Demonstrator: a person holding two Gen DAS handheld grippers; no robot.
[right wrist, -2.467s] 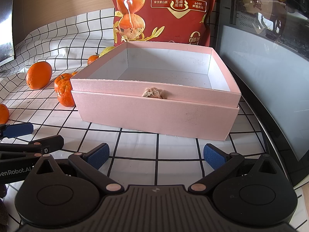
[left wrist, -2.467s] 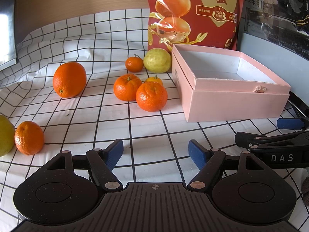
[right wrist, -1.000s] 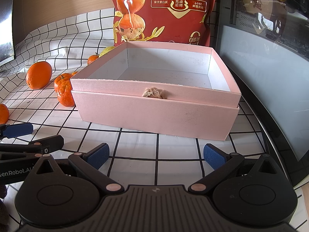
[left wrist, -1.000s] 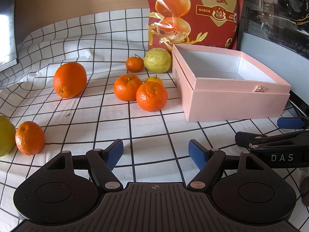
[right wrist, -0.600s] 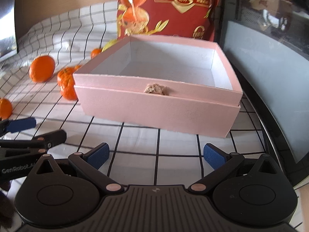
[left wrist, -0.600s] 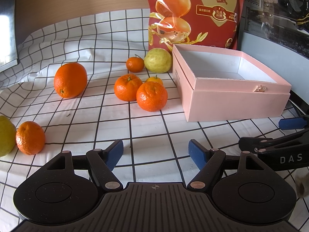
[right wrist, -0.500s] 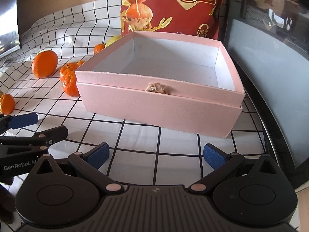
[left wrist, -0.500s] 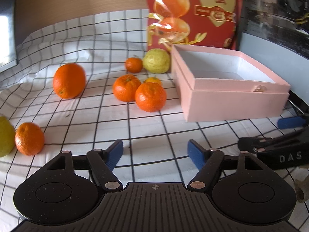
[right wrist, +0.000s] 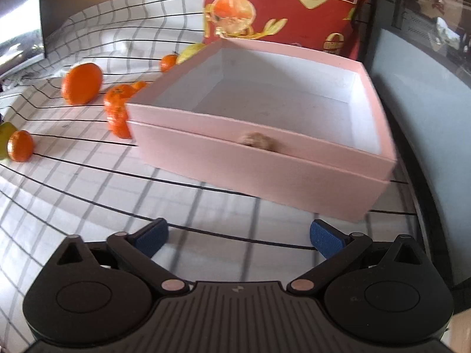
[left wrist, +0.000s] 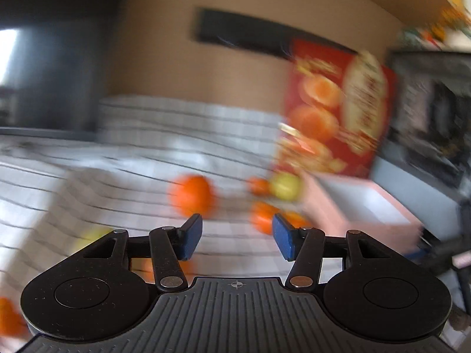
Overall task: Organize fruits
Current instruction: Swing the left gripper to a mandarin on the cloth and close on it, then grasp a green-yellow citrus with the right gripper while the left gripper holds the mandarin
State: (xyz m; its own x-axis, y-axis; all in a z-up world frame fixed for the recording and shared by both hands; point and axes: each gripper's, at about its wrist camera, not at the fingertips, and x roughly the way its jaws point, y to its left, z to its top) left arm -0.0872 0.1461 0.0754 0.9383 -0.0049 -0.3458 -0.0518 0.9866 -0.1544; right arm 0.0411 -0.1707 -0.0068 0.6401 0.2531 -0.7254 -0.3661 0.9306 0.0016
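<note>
- Left tongs [left wrist: 237, 236] are spread wide with nothing between the blue pads, raised above the counter; the left wrist view is heavily blurred.
- Right tongs [right wrist: 238, 238] are likewise released and empty, low over the checked cloth [right wrist: 88, 194], just before the pink box [right wrist: 265, 164].
- The box stands open, nothing inside.
- A large orange [right wrist: 81, 83], tangerines [right wrist: 117, 111] and a small tangerine [right wrist: 20, 146] lie on the cloth left of the box.
- A red snack bag [right wrist: 288, 8] stands behind it.
</note>
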